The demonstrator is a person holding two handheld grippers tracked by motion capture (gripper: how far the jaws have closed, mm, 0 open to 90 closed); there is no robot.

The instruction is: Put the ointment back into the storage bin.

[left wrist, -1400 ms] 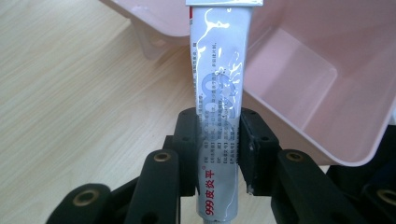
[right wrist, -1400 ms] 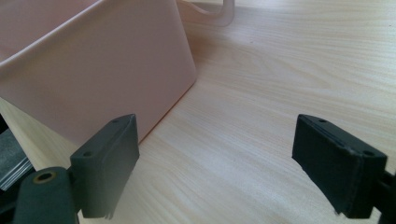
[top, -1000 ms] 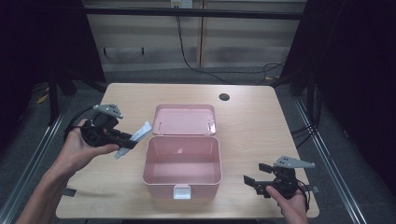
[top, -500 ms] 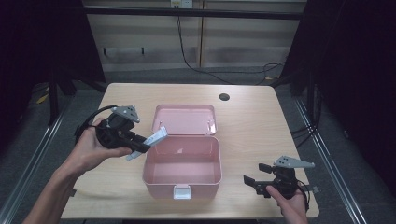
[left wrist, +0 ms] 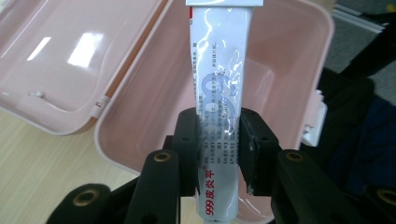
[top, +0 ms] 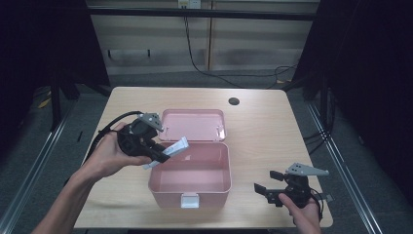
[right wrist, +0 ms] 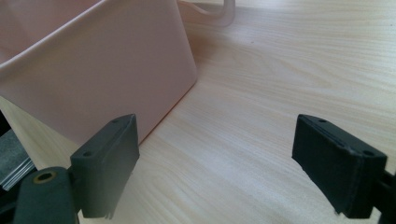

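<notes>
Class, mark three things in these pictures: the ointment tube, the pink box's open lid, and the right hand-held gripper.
ointment tube (left wrist: 219, 93): left gripper view, on its printed white body above the jaws.
open lid (top: 194, 124): high view, on its inner face.
right hand-held gripper (top: 265, 183): high view, midway between its fingertips.

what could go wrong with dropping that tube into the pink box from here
1. The left gripper pinches the tube only near one end, so the long free end may swing or slip.
2. In the high view the tube hangs over the pink box at its left rim; released now, it may catch the rim and land on the table.
</notes>
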